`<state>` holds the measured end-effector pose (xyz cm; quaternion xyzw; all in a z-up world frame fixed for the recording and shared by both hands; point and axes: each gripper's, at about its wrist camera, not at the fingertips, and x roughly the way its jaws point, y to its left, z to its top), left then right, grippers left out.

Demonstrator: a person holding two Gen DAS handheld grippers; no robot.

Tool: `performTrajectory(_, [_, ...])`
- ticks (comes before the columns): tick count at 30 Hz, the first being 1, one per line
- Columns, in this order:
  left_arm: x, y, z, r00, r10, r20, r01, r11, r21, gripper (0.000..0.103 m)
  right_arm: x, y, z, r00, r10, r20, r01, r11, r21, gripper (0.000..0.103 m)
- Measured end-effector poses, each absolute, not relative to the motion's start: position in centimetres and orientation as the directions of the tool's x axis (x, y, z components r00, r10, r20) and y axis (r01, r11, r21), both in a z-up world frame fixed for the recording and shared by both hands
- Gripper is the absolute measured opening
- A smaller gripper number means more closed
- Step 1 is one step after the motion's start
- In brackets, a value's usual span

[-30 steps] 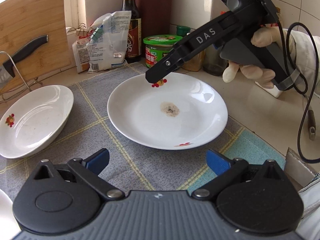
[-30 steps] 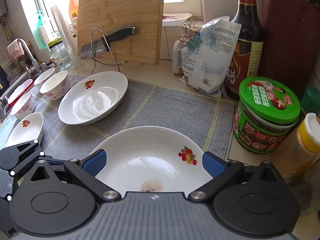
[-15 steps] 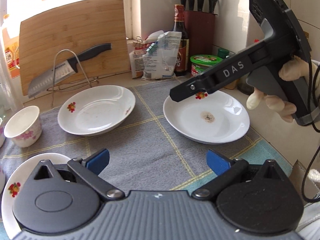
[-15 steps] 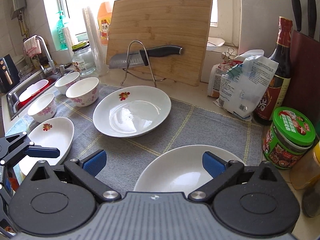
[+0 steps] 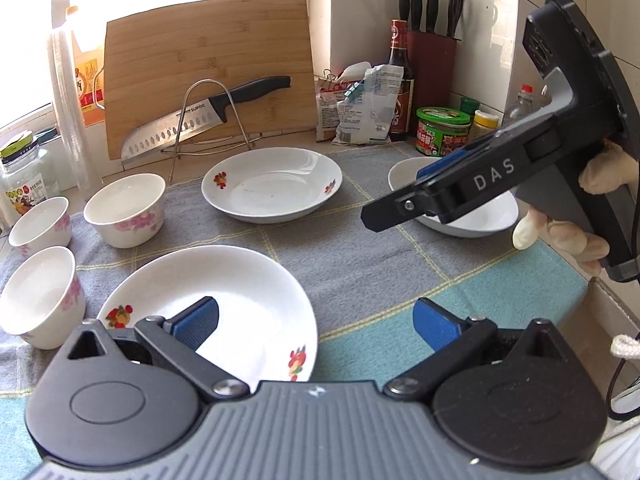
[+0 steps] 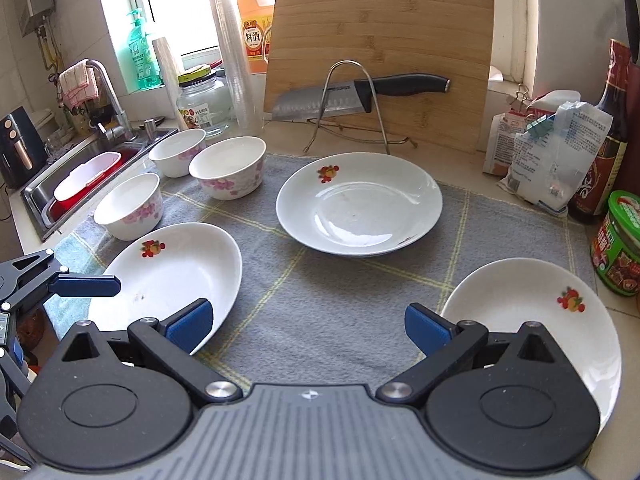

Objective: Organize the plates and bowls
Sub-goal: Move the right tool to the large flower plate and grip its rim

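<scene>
Three white plates with fruit prints lie on the grey mat: a near-left plate (image 5: pixel 240 296) (image 6: pixel 172 272), a middle plate (image 5: pixel 272 184) (image 6: pixel 360 204) and a right plate (image 5: pixel 480 220) (image 6: pixel 532 320). Three flowered bowls (image 5: pixel 128 208) (image 6: pixel 228 166) stand at the mat's left. My left gripper (image 5: pixel 316 324) is open and holds nothing, its left pad above the near-left plate. My right gripper (image 6: pixel 308 326) is open and holds nothing above the mat, between the near-left and right plates. In the left wrist view it hides part of the right plate.
A knife (image 6: pixel 360 92) rests on a wire rack before a leaning cutting board (image 6: pixel 380 40). Bags, a sauce bottle (image 5: pixel 400 76) and a green-lidded jar (image 6: pixel 620 252) line the back right. A sink (image 6: pixel 80 176) lies to the left. A gloved hand (image 5: pixel 560 236) holds the right gripper.
Both grippers have drawn back and risen from the right plate. The left one has swung left over the near-left plate. The bowls and sink have come into view.
</scene>
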<state>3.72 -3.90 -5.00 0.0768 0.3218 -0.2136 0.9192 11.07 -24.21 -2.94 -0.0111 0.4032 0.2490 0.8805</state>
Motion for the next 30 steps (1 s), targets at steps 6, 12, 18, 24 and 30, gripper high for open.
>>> performTrajectory(6, [3.2,-0.3,-5.3,0.693,-0.353,-0.629,0.458,0.889,0.006,0.102,9.6,-20.6,-3.9,0.518,0.426,-0.742,-0.43,0.879,0.205,0.103])
performTrajectory(12, [2.6,3.2,-5.9,0.683,-0.353,-0.64,0.462,0.887,0.003,0.102,8.8,-17.4,-5.2,0.482,0.423,-0.767,-0.411,0.882,0.229,0.103])
performTrajectory(18, [2.6,6.5,-7.2,0.665,-0.347,-0.662,0.457,0.889,-0.008,0.102,8.7,-14.7,-6.3,0.453,0.414,-0.79,-0.404,0.885,0.231,0.103])
performTrajectory(24, [3.0,8.6,-9.2,0.639,-0.338,-0.691,0.456,0.89,-0.014,0.102,9.1,-12.5,-7.7,0.414,0.39,-0.823,-0.399,0.89,0.221,0.103])
performTrajectory(30, [4.1,9.8,-10.5,0.62,-0.354,-0.7,0.467,0.884,-0.033,0.102,9.7,-11.0,-8.4,0.387,0.375,-0.842,-0.389,0.895,0.22,0.103])
